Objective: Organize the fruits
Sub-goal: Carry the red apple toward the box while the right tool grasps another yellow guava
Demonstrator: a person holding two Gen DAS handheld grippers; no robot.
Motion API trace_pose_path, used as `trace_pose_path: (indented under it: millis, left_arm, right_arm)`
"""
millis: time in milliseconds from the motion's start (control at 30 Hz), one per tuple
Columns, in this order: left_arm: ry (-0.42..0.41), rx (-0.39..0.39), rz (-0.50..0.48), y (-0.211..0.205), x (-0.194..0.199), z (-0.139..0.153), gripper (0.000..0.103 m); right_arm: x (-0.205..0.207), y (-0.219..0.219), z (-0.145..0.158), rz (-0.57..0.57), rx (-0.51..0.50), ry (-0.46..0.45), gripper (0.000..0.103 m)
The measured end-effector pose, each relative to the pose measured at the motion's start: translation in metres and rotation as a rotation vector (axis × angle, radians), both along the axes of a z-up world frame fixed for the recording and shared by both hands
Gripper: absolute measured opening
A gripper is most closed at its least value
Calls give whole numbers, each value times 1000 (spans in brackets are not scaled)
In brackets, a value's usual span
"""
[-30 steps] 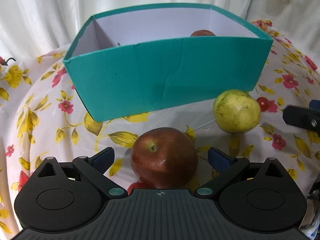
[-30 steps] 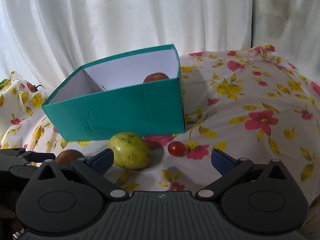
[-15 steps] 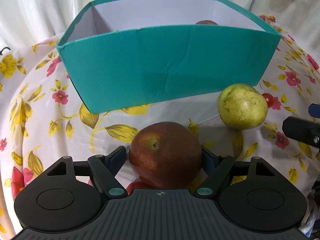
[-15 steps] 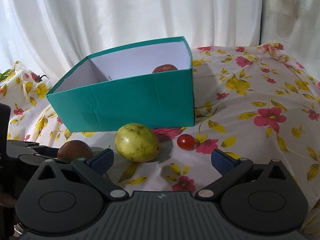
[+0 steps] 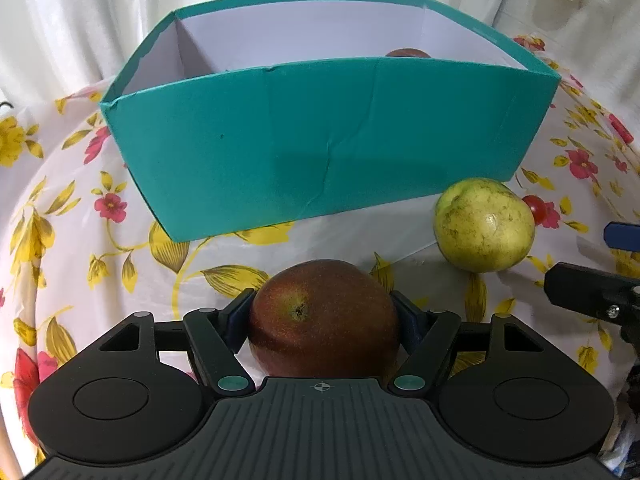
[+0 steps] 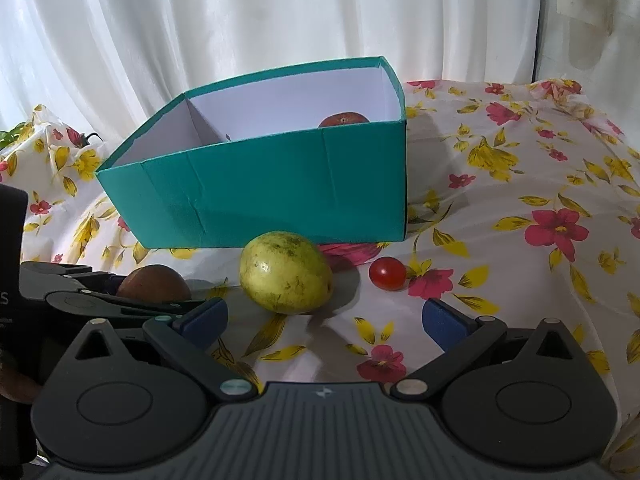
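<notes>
Left gripper (image 5: pixel 323 316) pinches round dark-red apple (image 5: pixel 323 320) in front of teal cardboard box (image 5: pixel 328 148), likely for loading; right gripper (image 6: pixel 325 320) spread, empty, facing yellow-green guava (image 6: pixel 286 273).

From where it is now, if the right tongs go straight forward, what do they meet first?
Probably the yellow-green fruit, which lies just ahead, slightly left of the open right tongs. Depth is unclear, so they may pass between it and the cherry tomato and reach the teal box.

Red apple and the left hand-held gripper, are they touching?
Touching. The left wrist view shows both blue pads of the left hand-held gripper pressed against the red apple's sides.
</notes>
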State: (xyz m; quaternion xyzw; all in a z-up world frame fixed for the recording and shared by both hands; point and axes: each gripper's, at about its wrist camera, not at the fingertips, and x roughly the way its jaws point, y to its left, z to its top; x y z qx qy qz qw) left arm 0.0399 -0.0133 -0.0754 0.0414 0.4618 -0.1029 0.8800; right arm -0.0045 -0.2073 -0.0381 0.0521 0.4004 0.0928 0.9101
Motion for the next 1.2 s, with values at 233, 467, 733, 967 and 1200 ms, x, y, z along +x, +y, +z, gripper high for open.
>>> trace_pose_path:
  millis: [233, 467, 733, 967, 1200]
  left_arm:
    - [-18, -36, 38, 16, -17, 26, 75]
    - [-20, -61, 88, 34, -27, 39, 75]
    - [-11, -65, 120, 44, -32, 39, 75]
    - [7, -69, 124, 46, -37, 36, 75]
    - [12, -78, 120, 43, -36, 35, 75]
  right_arm:
    - [5, 7, 1, 29, 6, -14, 103]
    - [17, 26, -6, 54, -43, -24, 103]
    - [35, 49, -20, 120, -128, -47, 83]
    - [47, 55, -35, 133, -154, -16, 73]
    - [52, 55, -42, 139, -170, -27, 65]
